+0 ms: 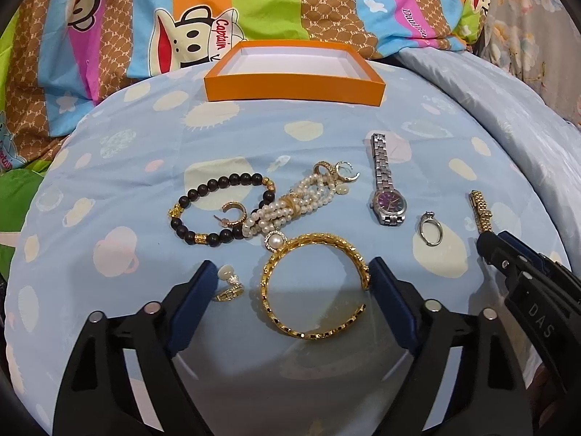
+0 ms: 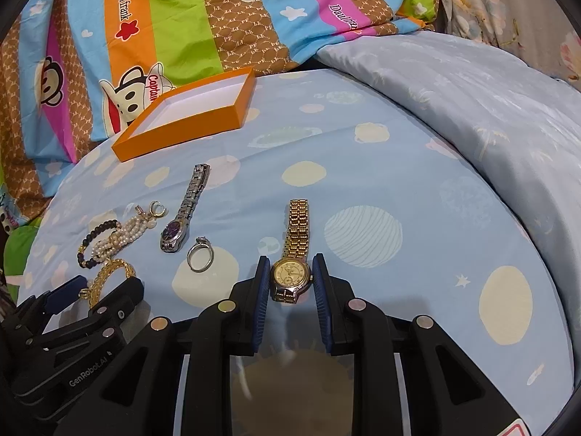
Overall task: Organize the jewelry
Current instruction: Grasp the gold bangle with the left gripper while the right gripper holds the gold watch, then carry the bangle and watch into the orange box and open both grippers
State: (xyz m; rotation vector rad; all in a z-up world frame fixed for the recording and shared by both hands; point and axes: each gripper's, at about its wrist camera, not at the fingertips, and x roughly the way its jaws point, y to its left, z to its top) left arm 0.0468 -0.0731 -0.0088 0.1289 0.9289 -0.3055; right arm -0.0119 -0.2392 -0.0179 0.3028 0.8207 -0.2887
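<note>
Right wrist: gold watch (image 2: 290, 278) between right hand-held gripper (image 2: 290, 283) fingers.

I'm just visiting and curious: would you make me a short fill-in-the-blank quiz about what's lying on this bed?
1. The orange box at the back has nothing in it, so it is ____.
2. The right gripper has its fingers on either side of the ____ watch.
3. The silver watch has a ____ dial.
4. The left gripper is open around the gold ____.

Missing words: empty; gold; purple; bangle
</note>
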